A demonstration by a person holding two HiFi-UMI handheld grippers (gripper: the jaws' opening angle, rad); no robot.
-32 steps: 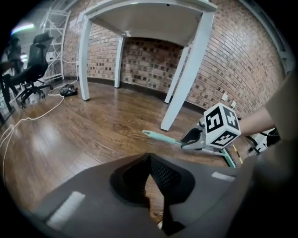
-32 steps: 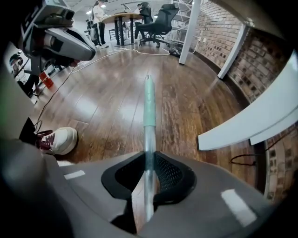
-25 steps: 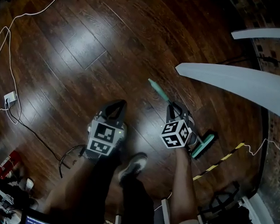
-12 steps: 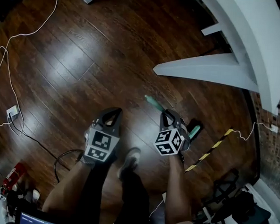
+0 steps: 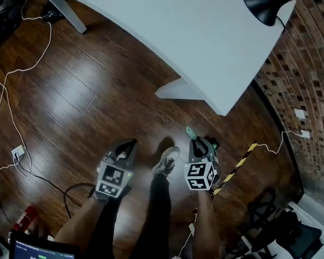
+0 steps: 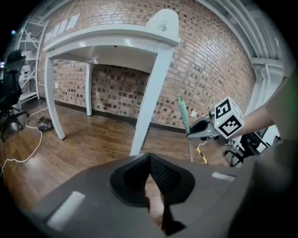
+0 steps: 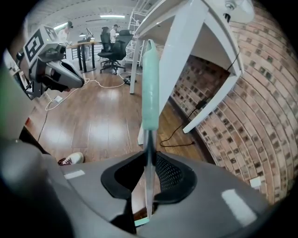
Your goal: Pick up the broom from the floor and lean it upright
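The broom's mint-green handle grip (image 5: pixel 191 134) pokes out past my right gripper (image 5: pixel 200 146), which is shut on the thin shaft below it. In the right gripper view the grip (image 7: pixel 150 88) stands nearly upright and the shaft runs down between the jaws of the right gripper (image 7: pixel 150 155), which have just been opening a little around it. The broom head is hidden under that gripper. My left gripper (image 5: pixel 126 149) hangs to the left, shut and holding nothing. The left gripper view shows its tips (image 6: pixel 150 158) together, with the right gripper (image 6: pixel 205 128) and the broom handle (image 6: pixel 183 111) beyond.
A white table (image 5: pixel 157 33) spreads across the top, its leg foot (image 5: pixel 180 92) just beyond the broom. A brick wall (image 5: pixel 302 80) runs along the right. A yellow-black striped strip (image 5: pixel 236 166), white cables (image 5: pixel 11 89), a shoe (image 5: pixel 165 160) and an office chair (image 5: pixel 292 238) lie around.
Both grippers have come up from the floor. The broom head, earlier on the floor right of the right gripper, is out of sight. The table now fills the top.
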